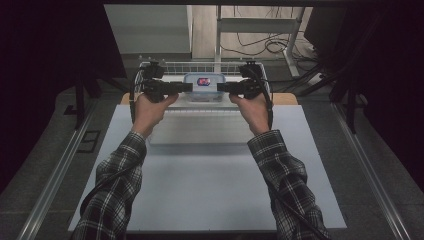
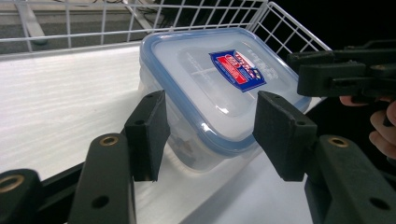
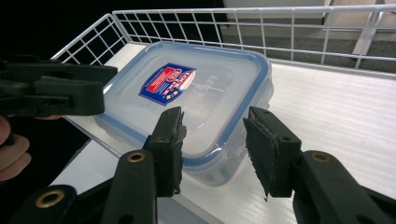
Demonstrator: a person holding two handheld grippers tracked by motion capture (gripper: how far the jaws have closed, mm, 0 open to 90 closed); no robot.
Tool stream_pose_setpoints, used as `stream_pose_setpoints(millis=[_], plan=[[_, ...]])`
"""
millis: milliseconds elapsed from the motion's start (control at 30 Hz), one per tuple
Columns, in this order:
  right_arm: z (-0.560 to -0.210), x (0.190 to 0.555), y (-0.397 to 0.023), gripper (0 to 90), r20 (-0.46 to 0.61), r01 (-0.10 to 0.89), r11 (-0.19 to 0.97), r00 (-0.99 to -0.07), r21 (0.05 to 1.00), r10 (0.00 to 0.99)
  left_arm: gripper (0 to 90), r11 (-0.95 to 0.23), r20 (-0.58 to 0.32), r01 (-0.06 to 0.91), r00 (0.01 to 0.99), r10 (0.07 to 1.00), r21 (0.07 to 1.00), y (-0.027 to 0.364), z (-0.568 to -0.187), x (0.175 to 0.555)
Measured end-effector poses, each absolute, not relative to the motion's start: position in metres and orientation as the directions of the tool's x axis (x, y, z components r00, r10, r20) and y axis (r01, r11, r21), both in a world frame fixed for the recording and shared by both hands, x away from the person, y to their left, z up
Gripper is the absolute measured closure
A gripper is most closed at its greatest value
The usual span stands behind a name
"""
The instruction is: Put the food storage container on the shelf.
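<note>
— Dark room all round, and what sits on the pale surface (image 1: 210, 185)?

— A white wire basket (image 1: 165, 65) at the far edge, with a clear lidded container (image 1: 203, 82) standing upright inside it, blue seal round the lid, a red-and-blue label (image 2: 237, 67) on top.

— How far along is the work?

— Early, I judge. The container rests in the basket, unlifted; the grasp and whatever follows are left.

— And the fingers?

— Both sets spread wide, holding nothing. The left gripper (image 1: 186, 87) comes at one side of the container, the right gripper (image 1: 222, 87) at the other. Each pair of fingers (image 2: 145, 133) frames a corner of the box, close but apparently not touching.
</note>
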State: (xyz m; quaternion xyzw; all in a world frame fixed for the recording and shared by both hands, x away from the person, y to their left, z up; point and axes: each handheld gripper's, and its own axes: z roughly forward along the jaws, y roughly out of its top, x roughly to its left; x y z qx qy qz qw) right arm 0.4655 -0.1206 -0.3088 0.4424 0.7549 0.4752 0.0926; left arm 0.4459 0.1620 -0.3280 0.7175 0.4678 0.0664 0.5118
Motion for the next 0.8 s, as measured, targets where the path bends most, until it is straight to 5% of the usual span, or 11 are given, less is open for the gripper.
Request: stream_pose_setpoints(millis=[233,467,633,800], plan=[[-0.308,0.462,-0.123,50.8,0.282,0.563,0.155,-0.610,0.812,0.740,35.6,-0.050,-0.351,0.576,0.563,0.749,0.816,0.160,-0.329,0.443],[-0.309,0.456,-0.124,26.7,0.239,0.518,0.179,-0.639,0.837,0.731,13.1,-0.107,-0.256,0.512,0.587,0.768,0.852,0.156,-0.333,0.433],[-0.315,0.446,-0.125,9.5,0.180,0.462,0.214,-0.670,0.861,0.720,6.0,-0.130,-0.216,0.478,0.602,0.769,0.868,0.155,-0.337,0.423],[-0.319,0.439,-0.128,5.4,0.160,0.442,0.229,-0.685,0.867,0.711,4.5,-0.132,-0.206,0.455,0.618,0.759,0.881,0.158,-0.345,0.411]])
